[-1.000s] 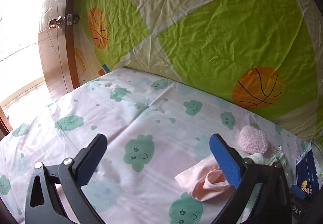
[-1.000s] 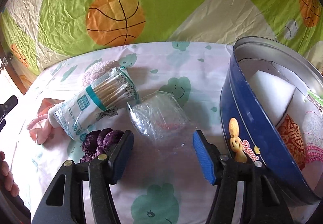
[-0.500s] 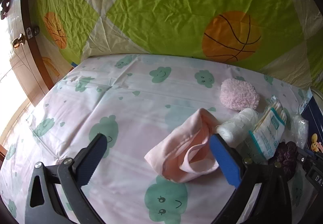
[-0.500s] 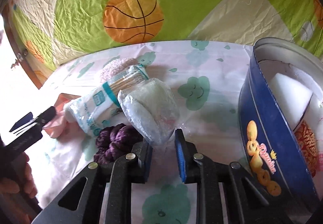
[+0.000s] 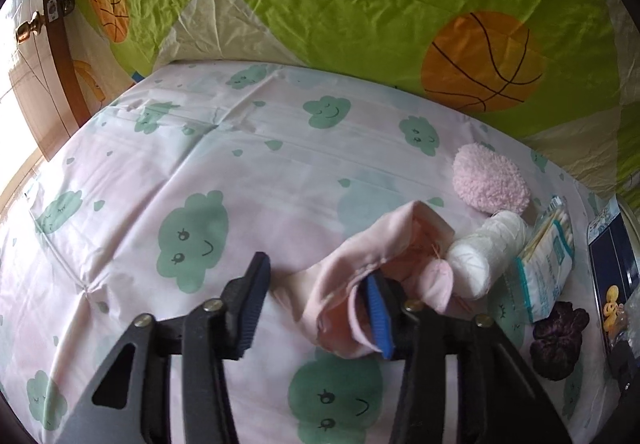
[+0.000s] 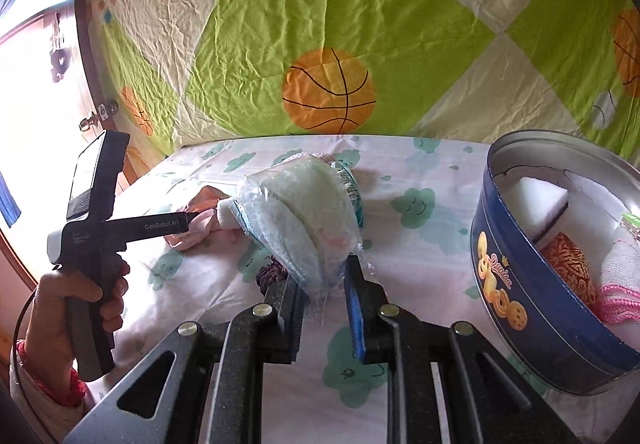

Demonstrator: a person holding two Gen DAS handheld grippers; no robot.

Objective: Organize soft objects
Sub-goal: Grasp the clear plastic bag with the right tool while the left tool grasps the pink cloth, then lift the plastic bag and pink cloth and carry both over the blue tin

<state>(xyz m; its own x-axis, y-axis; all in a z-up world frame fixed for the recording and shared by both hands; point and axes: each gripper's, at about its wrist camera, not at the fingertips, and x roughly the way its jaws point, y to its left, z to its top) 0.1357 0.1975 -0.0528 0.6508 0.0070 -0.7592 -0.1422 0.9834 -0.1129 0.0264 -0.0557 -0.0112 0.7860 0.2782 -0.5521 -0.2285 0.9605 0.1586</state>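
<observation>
Bedsheet (image 5: 248, 172) first, then one blue tin (image 6: 516, 284), and we count one pink cloth (image 5: 360, 248), one bagged sponge (image 6: 304, 212), one pink puff (image 5: 490, 180). Our left gripper (image 5: 316, 308), wide a second ago, is closing around the cloth's edge. Our right gripper (image 6: 324, 308) now pinches the sponge bag, lifted off the sheet, long axis slanting up-left, beside the tin.

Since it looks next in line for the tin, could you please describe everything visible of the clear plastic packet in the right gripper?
The clear plastic packet is a crinkly see-through bag holding pale, soft, rounded pads stacked side by side. The right gripper is shut on its lower end, so it rises tilted up and to the left, lifted off the cloud-print sheet. It hangs left of the blue tin, apart from it.
</observation>
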